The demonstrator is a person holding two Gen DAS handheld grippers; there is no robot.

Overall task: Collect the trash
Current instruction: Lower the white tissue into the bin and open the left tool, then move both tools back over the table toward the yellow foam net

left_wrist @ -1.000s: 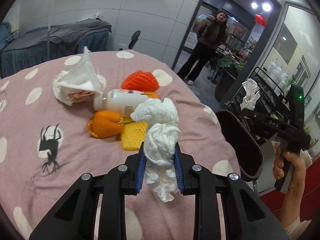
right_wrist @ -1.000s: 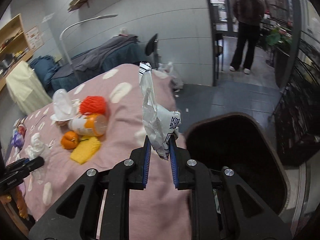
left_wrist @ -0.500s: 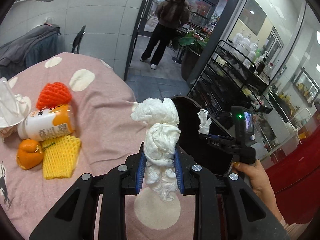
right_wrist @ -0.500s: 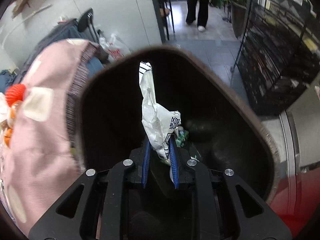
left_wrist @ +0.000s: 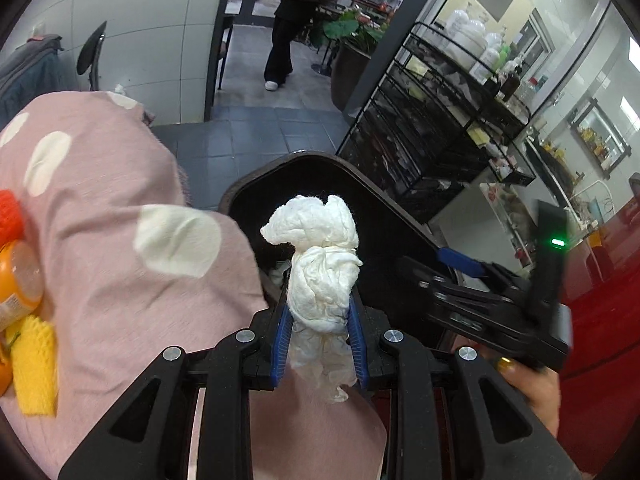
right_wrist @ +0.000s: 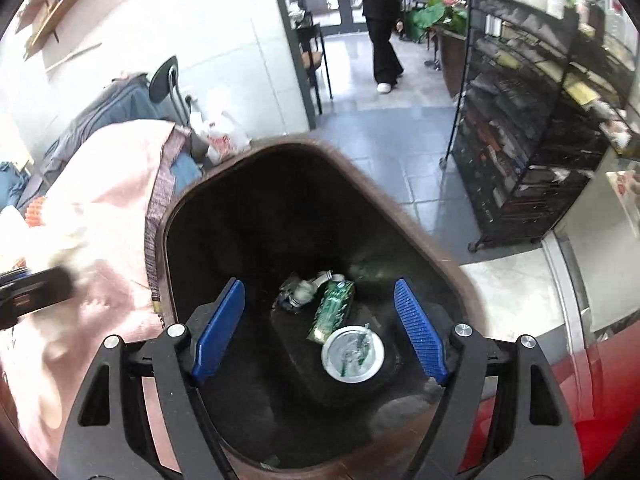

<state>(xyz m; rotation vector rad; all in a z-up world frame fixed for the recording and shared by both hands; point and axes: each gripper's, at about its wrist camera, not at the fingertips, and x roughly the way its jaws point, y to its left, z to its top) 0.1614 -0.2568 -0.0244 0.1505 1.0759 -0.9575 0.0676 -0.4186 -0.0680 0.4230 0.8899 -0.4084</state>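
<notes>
My left gripper [left_wrist: 320,340] is shut on a crumpled white tissue [left_wrist: 320,264] and holds it over the pink table's edge, beside the dark trash bin [left_wrist: 304,168]. My right gripper [right_wrist: 320,328] is open and empty, hanging over the bin's mouth [right_wrist: 400,208]. Inside the bin lie a crumpled wrapper [right_wrist: 304,288], a green packet [right_wrist: 332,308] and a round silver lid [right_wrist: 352,354]. The right gripper also shows in the left wrist view [left_wrist: 492,300], held by a hand.
The pink dotted tablecloth [left_wrist: 120,248] carries an orange-capped bottle [left_wrist: 16,280], yellow foam net [left_wrist: 36,368] and red foam net [left_wrist: 8,212] at the left. A black wire rack [right_wrist: 532,140] stands right of the bin. A person [right_wrist: 380,20] stands in the doorway.
My right gripper has opened and the white wrapper it held has dropped into the bin. My left gripper has carried the tissue rightward from the table's middle to the edge by the bin.
</notes>
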